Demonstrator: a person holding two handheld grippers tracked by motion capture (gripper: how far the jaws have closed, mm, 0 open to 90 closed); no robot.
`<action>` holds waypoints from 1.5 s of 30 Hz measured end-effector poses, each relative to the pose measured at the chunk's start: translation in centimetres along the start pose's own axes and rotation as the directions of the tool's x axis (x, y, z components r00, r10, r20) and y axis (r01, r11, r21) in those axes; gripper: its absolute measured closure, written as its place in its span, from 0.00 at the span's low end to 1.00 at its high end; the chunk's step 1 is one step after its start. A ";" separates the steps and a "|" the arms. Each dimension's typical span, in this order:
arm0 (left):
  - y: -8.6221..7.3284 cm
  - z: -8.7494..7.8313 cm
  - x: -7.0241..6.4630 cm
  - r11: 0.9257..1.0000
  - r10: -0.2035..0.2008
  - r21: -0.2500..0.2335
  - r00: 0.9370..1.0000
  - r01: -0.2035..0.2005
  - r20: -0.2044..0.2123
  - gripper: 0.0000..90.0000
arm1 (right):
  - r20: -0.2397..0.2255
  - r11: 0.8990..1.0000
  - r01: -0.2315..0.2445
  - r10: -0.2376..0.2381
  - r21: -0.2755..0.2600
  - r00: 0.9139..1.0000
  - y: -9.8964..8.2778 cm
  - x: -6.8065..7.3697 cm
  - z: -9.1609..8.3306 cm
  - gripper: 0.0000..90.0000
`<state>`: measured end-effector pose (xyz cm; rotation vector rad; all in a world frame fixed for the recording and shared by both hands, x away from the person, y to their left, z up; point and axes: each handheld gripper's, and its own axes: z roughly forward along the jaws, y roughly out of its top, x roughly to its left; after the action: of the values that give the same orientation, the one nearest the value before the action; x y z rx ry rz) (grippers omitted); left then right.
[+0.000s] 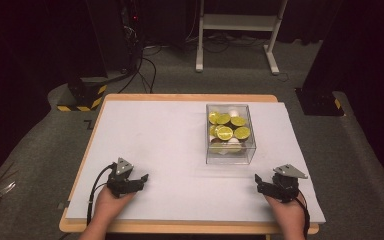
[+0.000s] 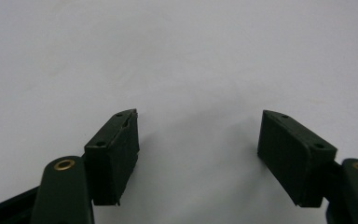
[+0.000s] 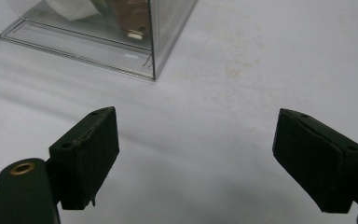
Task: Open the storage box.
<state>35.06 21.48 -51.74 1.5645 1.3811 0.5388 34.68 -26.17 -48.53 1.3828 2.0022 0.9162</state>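
Clear box (image 1: 230, 150) of lime halves (image 1: 225, 132), long axis running away, seemingly upright, both grippers' fingers spread, empty.

Surface (image 1: 145, 130): white sheet over a light wood board, lit evenly from above. Floor (image 1: 40, 150) around the surface: grey-green carpet. Beyond the surface's far edge, a white metal frame (image 1: 237, 22) stands on two feet. To the far left of the surface, a black stand with a yellow-and-black striped base (image 1: 82, 97) and loose black cables (image 1: 142, 70). Surrounding room dark, walls not discernible
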 end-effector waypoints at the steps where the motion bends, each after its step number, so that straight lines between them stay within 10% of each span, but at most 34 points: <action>1: 0.0 0.0 0.0 1.000 0.000 0.000 1.000 0.000 0.000 0.32 | 0.000 1.000 0.000 0.000 0.000 1.000 0.0 0.0 0.0 0.16; 45: 0.0 0.0 0.0 1.000 0.005 0.006 1.000 -0.005 0.005 0.32 | -0.033 0.996 0.018 -0.021 -0.083 0.999 1.3 4.1 -2.3 0.22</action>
<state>35.04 21.52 -51.73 1.5730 1.3767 0.5342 32.41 -22.55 -46.28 1.3086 1.9759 1.0086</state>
